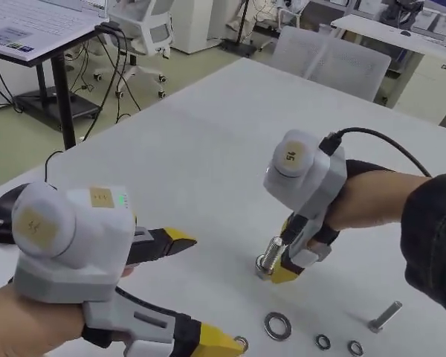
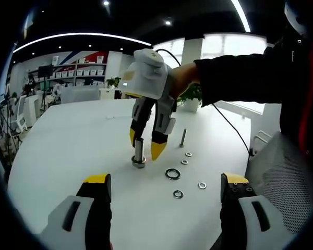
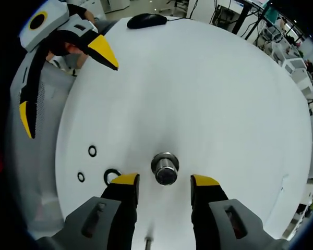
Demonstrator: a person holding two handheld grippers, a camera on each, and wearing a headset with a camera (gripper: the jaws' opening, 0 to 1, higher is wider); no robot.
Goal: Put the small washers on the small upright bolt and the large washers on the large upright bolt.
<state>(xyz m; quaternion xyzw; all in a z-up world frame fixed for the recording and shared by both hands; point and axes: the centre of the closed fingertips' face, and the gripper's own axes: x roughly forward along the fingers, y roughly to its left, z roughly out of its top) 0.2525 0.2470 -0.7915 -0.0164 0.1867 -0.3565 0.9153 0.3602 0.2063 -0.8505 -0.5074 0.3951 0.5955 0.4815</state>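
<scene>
White surface [image 1: 208, 149] stretches to the upper right of the frame. At lower centre the large bolt [image 1: 268, 256] stands upright. The right claw [image 2: 145, 146] straddles it, jaws parted, with a gap on each side in the right gripper view. At lower left the left claw [image 1: 205, 290] gapes wide, holding nothing. Along the bottom edge lie the large washer [image 1: 277, 326], small washers [image 1: 322, 342] and, on its side at lower right, the small bolt [image 1: 385, 316].
</scene>
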